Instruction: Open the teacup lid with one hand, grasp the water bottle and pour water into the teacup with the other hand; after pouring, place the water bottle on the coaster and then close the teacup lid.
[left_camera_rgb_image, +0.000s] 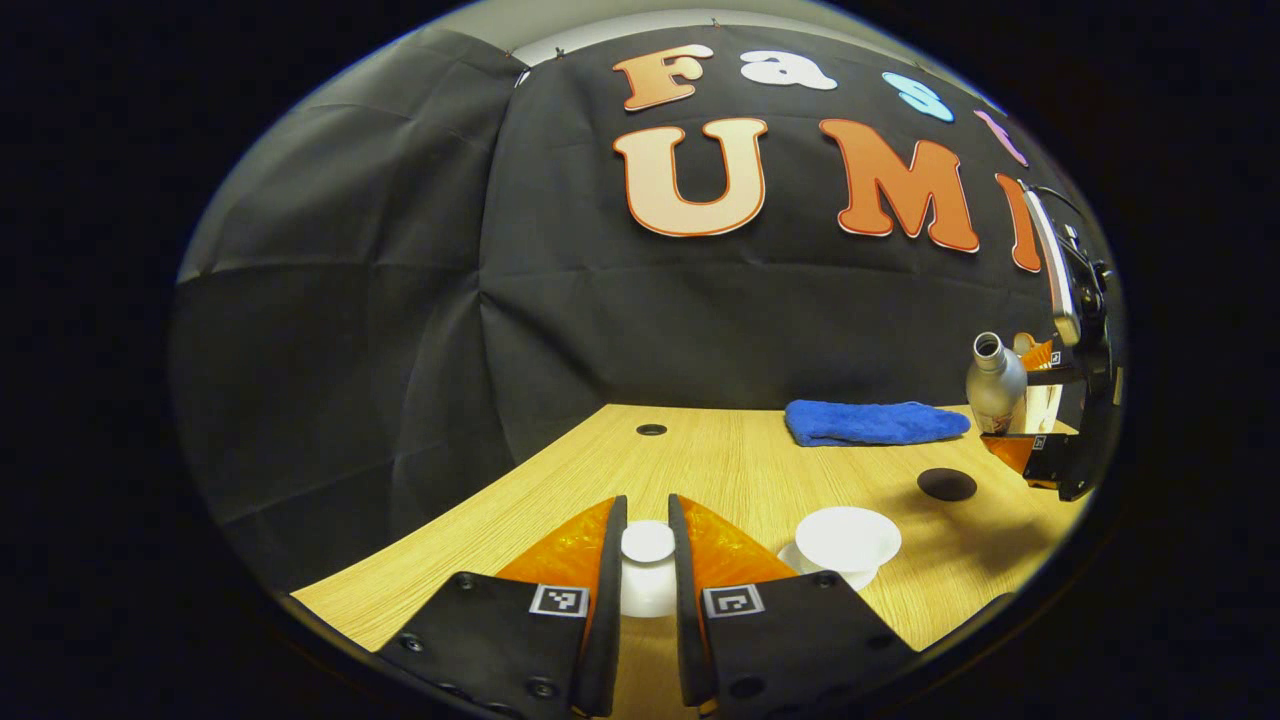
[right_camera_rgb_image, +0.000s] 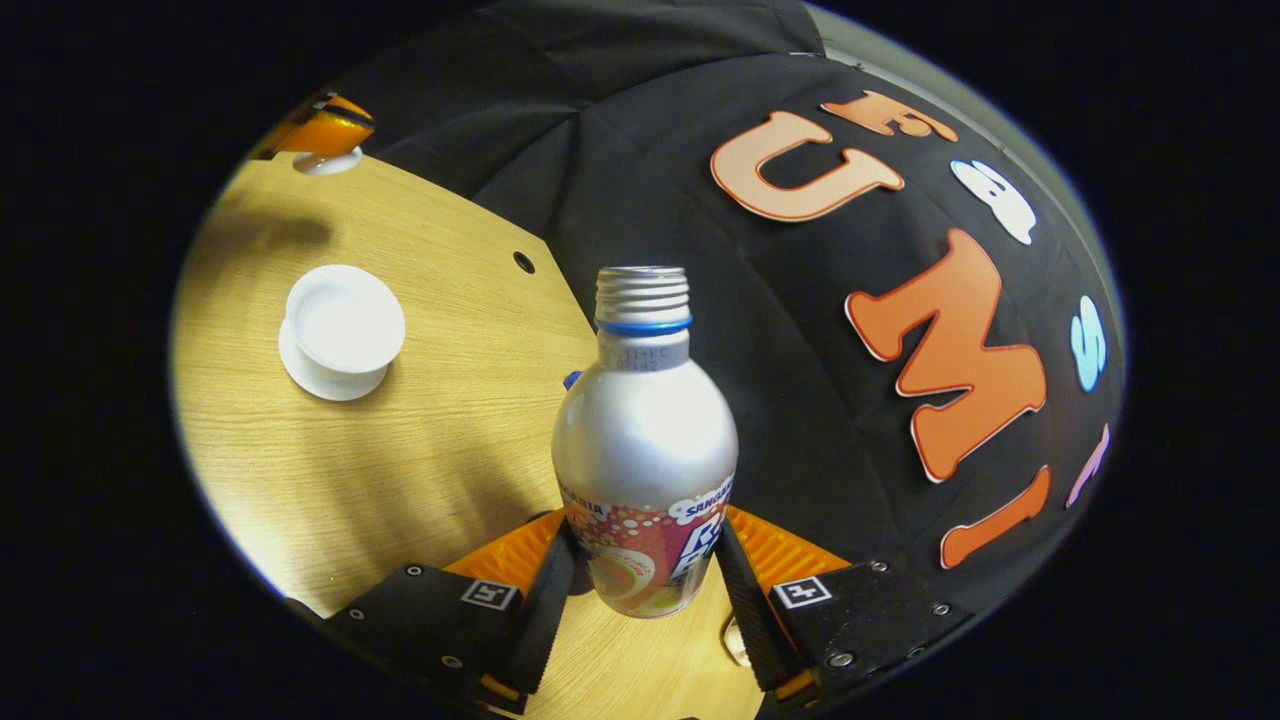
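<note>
In the left gripper view my left gripper (left_camera_rgb_image: 648, 505) is shut on the white teacup lid (left_camera_rgb_image: 648, 542), held just above the wooden table (left_camera_rgb_image: 700, 460). To its right stands the uncovered white teacup (left_camera_rgb_image: 848, 538) on its saucer. A dark round coaster (left_camera_rgb_image: 946, 484) lies beyond the cup. At the far right my right gripper (left_camera_rgb_image: 1045, 420) holds the silver water bottle (left_camera_rgb_image: 994, 392), capless and nearly upright. In the right gripper view my right gripper (right_camera_rgb_image: 645, 545) is shut on the bottle (right_camera_rgb_image: 645, 440). The teacup (right_camera_rgb_image: 343, 325) sits to the left, with the left gripper (right_camera_rgb_image: 322, 128) and lid (right_camera_rgb_image: 328, 160) beyond it.
A folded blue towel (left_camera_rgb_image: 875, 422) lies at the back of the table near the black cloth wall. A small round hole (left_camera_rgb_image: 651, 429) sits in the tabletop toward the back left. The table's left edge runs diagonally close to my left gripper.
</note>
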